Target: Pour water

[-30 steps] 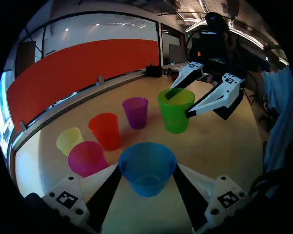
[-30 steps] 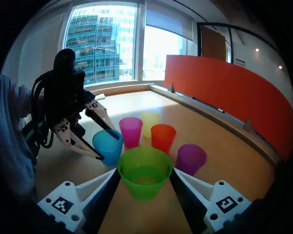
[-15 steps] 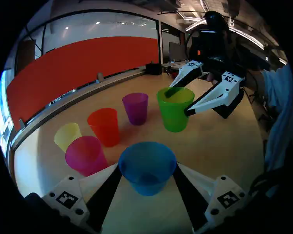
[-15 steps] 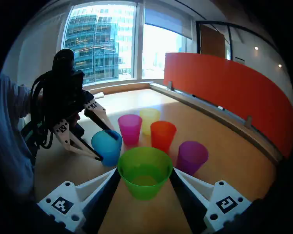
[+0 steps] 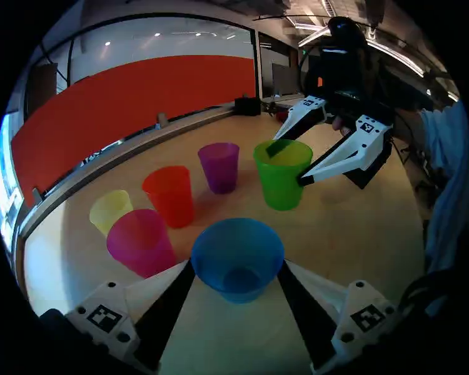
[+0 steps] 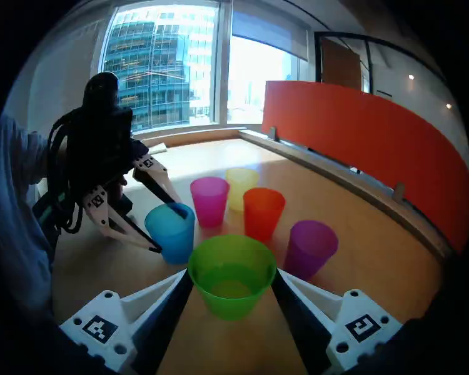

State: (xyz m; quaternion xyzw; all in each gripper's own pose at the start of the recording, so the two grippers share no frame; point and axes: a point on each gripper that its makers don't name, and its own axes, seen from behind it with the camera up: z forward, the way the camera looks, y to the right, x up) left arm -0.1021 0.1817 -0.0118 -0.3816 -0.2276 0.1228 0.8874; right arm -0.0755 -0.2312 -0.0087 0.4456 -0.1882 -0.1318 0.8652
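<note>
**Left gripper view, left to right**
- Yellow cup (image 5: 109,209): far to the left of the jaws, upright on the wooden table (image 5: 353,231).
- Pink cup (image 5: 141,240): just beside the left finger, in front of the yellow cup and overlapping it.
- Orange cup (image 5: 169,194): ahead and left of the jaws, near the pink cup.
- Left gripper (image 5: 234,265): jaws stood at cup width, both fingers pressed on the sides of the blue cup (image 5: 237,259). The cup was upright, mouth open to the camera. Whether it held water could not be told.
- Purple cup (image 5: 219,165): well ahead of the jaws, upright.
- Green cup (image 5: 282,172): ahead and right of the jaws, clasped at its rim between the fingers of the right gripper (image 5: 284,165).
- Sleeve (image 5: 447,181): pale blue, at the far right.

**Right gripper view, left to right**
- Left gripper (image 6: 170,232): ahead and left of the jaws, clasping the blue cup.
- Pink, yellow and orange cups: ahead of the jaws, in a close group.
- Right gripper (image 6: 232,275): jaws closed on the green cup, which was upright between the fingertips; its contents were unclear.
- Purple cup: ahead and right, near the right finger.
</note>
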